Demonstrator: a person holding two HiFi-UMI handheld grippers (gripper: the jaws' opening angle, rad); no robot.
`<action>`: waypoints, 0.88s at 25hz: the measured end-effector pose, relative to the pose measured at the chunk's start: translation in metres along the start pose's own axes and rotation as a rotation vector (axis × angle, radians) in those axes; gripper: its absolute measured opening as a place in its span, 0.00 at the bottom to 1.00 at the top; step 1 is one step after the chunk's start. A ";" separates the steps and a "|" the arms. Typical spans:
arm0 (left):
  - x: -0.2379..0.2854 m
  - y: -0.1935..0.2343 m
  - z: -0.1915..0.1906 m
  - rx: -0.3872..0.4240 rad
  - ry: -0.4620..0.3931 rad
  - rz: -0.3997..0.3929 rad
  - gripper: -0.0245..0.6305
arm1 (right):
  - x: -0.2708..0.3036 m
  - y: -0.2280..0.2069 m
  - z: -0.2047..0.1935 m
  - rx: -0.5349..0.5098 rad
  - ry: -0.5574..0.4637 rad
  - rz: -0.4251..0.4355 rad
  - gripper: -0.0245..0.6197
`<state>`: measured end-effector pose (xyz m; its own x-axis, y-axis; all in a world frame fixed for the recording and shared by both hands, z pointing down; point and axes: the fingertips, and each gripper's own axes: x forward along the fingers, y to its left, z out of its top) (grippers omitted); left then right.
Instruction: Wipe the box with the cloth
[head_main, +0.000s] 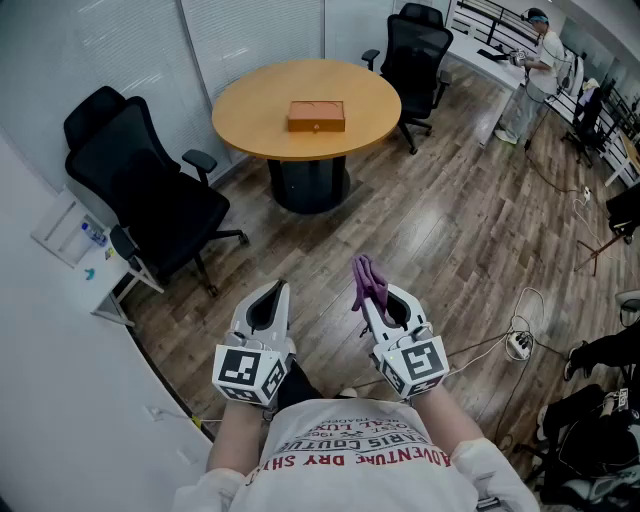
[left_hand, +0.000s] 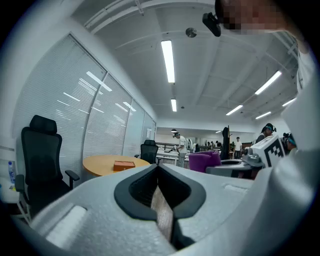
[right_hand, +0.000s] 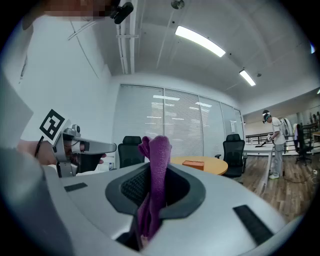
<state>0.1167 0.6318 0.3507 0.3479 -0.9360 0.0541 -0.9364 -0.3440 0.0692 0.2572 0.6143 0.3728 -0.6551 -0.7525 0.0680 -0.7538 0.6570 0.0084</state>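
My shirt (head_main: 370, 455) is nearest, its red print lying upside down in the head view; I can read "ADVENTURE DRY", while the dark lines above it are too broken to read. Just ahead I hold both grippers side by side over the wood floor (head_main: 460, 230). My left gripper (head_main: 273, 292) has its jaws pressed together at the tips with nothing between them. My right gripper (head_main: 372, 300) pinches the purple cloth (head_main: 367, 281), which is bunched into a narrow strip. Its long axis runs along the jaws, and its free end sticks out past the tips, pointing away from me toward the table (head_main: 250, 105). Well beyond, on that round table near its middle, sits the brown box (head_main: 316, 116). It lies flat with its long axis running left to right, and a long side with a small fitting faces me. I see no writing on it. Black chairs (head_main: 150, 190) stand around the table. Far off to the right a person (head_main: 535, 70) stands at a desk.
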 end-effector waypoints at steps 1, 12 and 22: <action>0.001 0.000 -0.001 0.003 0.004 0.002 0.05 | 0.000 0.000 0.000 -0.002 0.001 0.000 0.13; 0.025 0.005 -0.012 -0.019 0.037 -0.011 0.05 | 0.014 -0.016 -0.006 0.040 0.013 0.009 0.13; 0.060 0.034 -0.020 -0.088 0.066 -0.043 0.05 | 0.058 -0.024 -0.022 0.138 0.072 0.093 0.14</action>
<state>0.1068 0.5653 0.3758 0.3931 -0.9124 0.1141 -0.9137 -0.3736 0.1597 0.2390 0.5559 0.3985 -0.7206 -0.6805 0.1331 -0.6933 0.7073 -0.1377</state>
